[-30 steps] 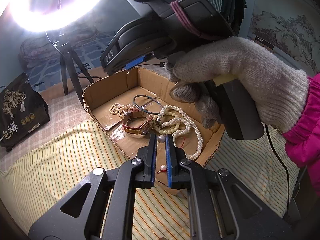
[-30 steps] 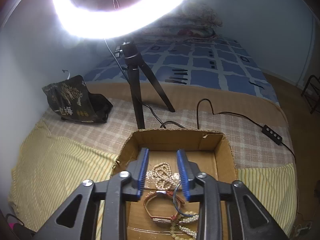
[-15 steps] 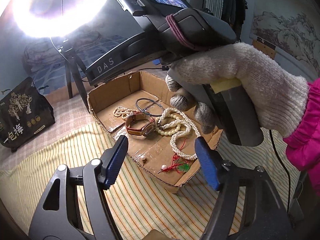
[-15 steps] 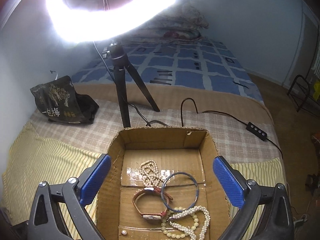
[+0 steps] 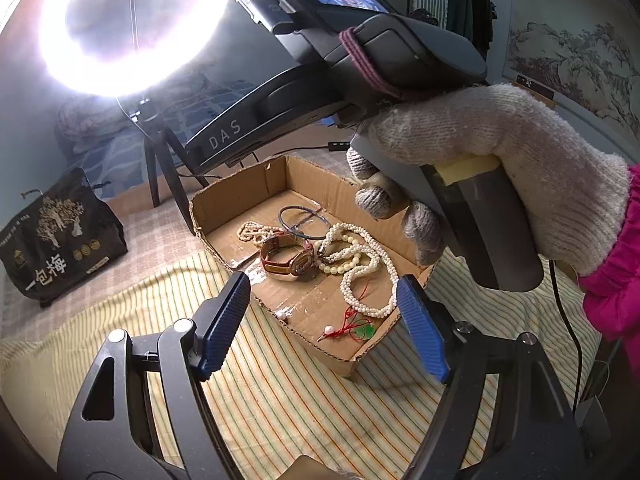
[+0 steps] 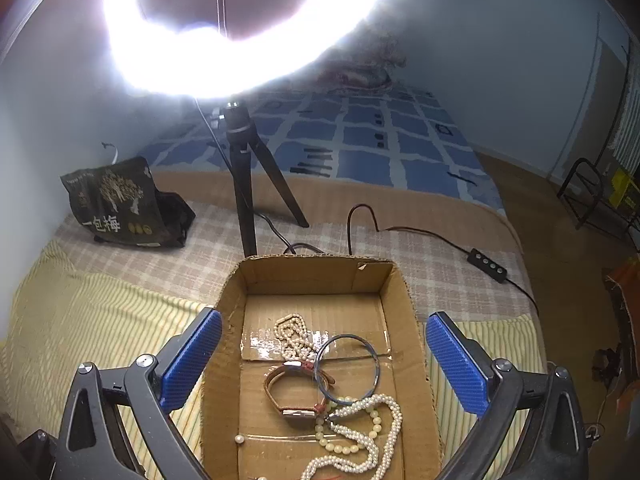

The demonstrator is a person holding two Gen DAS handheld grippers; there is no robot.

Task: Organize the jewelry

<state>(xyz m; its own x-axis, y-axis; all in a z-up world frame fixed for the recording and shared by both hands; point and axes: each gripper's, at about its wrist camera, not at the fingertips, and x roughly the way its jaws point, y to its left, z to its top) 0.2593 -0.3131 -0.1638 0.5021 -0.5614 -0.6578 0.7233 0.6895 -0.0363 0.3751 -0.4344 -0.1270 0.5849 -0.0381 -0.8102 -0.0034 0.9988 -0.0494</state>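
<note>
- Far left on the bed, a black snack bag [image 5: 56, 236] stands near a tripod [image 6: 248, 184] carrying a glaring ring light [image 5: 120, 28].
- The left hand-held gripper [image 5: 320, 328] hovers at the near edge of the cardboard box [image 5: 236, 196], blue pads spread wide, nothing between them.
- Inside the box lie a small pearl bracelet [image 6: 294, 336], a brown-strapped watch [image 5: 288, 258], a thin blue bangle [image 6: 346, 368] and a long pearl necklace [image 5: 360, 272], the last three touching; a red-corded green pendant [image 5: 360, 330] sits at the near corner.
- The right hand-held gripper [image 6: 324, 364], held by a gloved hand [image 5: 500, 172], hangs above the box, jaws wide apart and empty.
</note>
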